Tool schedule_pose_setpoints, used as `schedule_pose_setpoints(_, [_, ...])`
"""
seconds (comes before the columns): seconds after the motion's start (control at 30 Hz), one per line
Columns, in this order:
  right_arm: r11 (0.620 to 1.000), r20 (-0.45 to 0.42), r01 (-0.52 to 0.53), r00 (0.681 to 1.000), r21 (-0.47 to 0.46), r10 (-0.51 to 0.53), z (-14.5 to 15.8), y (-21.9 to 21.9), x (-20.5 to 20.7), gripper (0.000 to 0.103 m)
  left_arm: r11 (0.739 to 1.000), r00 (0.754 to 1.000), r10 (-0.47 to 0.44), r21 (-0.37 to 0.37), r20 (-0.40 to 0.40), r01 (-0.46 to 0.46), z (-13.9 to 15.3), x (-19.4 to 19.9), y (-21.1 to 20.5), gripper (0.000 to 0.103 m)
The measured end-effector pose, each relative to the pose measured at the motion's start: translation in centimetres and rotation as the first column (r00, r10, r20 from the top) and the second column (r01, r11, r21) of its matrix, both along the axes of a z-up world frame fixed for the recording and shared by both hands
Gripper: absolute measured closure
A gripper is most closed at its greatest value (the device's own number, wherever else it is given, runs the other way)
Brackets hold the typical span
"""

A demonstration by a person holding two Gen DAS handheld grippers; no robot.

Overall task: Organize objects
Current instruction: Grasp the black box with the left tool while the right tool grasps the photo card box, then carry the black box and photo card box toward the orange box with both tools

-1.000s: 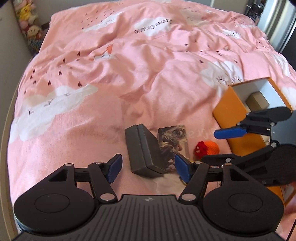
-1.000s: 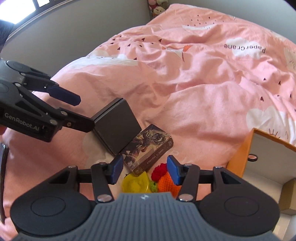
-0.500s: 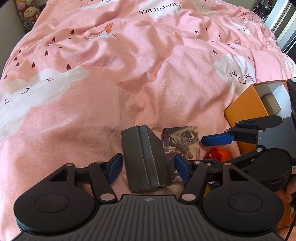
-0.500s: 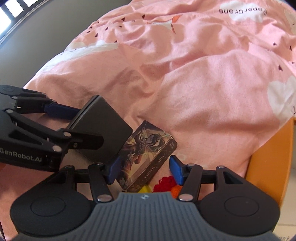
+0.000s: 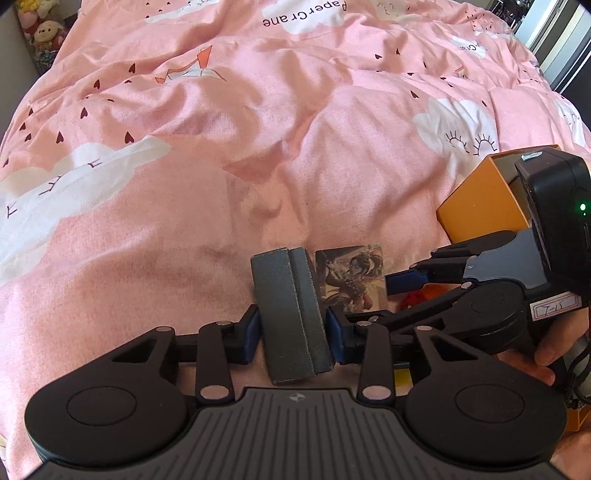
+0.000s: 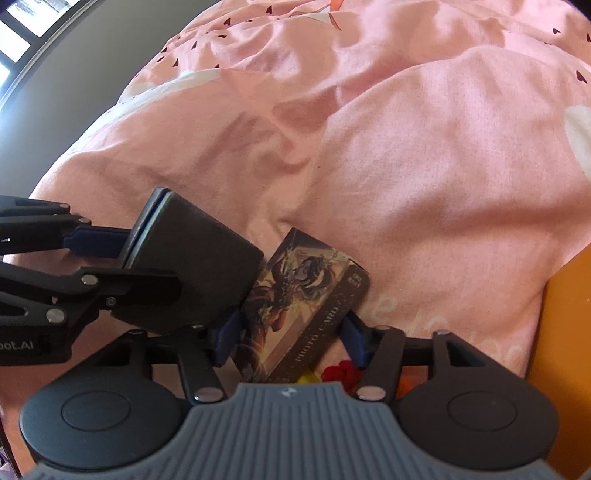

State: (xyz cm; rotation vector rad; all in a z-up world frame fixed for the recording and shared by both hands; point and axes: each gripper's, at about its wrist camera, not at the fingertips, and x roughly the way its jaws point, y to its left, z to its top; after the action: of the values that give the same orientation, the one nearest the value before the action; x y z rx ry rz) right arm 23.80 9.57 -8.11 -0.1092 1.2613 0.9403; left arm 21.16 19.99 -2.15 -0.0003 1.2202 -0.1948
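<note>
Left wrist view. My left gripper has just been closing, and its blue pads now press both flanks of the dark grey case, which stands on edge on the pink duvet. Just right of the case lies the photo card box, picture side up. My right gripper reaches in from the right over that box, and its linkage crosses in front of my own right finger. A red and orange knitted toy shows partly behind its blue finger. The orange box stands further right, half hidden by the right gripper's body. A hand holds that gripper's handle. Readable: "PaperCrane" printed upside down on the duvet; a handwritten label on the right gripper, illegible. Soft toys sit at the top left corner.

Right wrist view. My right gripper has just been narrowing; its fingers straddle the photo card box, the left pad at its edge. I cannot tell whether the right pad bears on it. The box side reads "PHOTO CARD". The dark grey case, clamped by the left gripper, touches the box's left corner. The left gripper's arm bears "...bot.AI". Red, yellow and orange knitted pieces show below the box. The orange box wall rises at the right edge.
</note>
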Motion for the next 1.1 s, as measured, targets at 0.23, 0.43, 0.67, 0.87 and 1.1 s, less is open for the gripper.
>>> schedule_pose_setpoints(0.23, [0.998, 0.053, 0.005, 0.999, 0.062, -0.008, 2.3, -0.1, -0.9, 0.071, 1.0, 1.0, 0.001, 0.016, 0.029, -0.002, 1.4, -1.0, -0.2, 0.061])
schedule_pose_setpoints(0.43, [0.997, 0.13, -0.01, 0.991, 0.075, 0.0, 4.6, -0.6, -2.1, 0.078, 1.0, 0.998, 0.016, 0.025, 0.058, -0.018, 2.7, -2.1, -0.6, 0.063])
schedule_pose_setpoints(0.67, [0.993, 0.2, -0.019, 0.98, 0.113, -0.004, 7.5, -2.3, -3.1, 0.079, 1.0, 0.995, 0.009, 0.015, 0.101, -0.01, 4.9, -3.6, -1.8, 0.064])
schedule_pose_setpoints(0.87, [0.985, 0.246, -0.004, 0.969, 0.17, -0.038, 10.8, -5.2, -3.9, 0.079, 1.0, 0.989, -0.007, 0.002, 0.147, 0.007, 7.4, -5.1, -3.6, 0.064])
schedule_pose_setpoints(1.1, [0.977, 0.296, 0.02, 0.952, 0.212, -0.084, 14.4, -8.9, -4.2, 0.079, 0.999, 0.982, -0.023, -0.018, 0.189, 0.027, 10.0, -5.7, -6.0, 0.064])
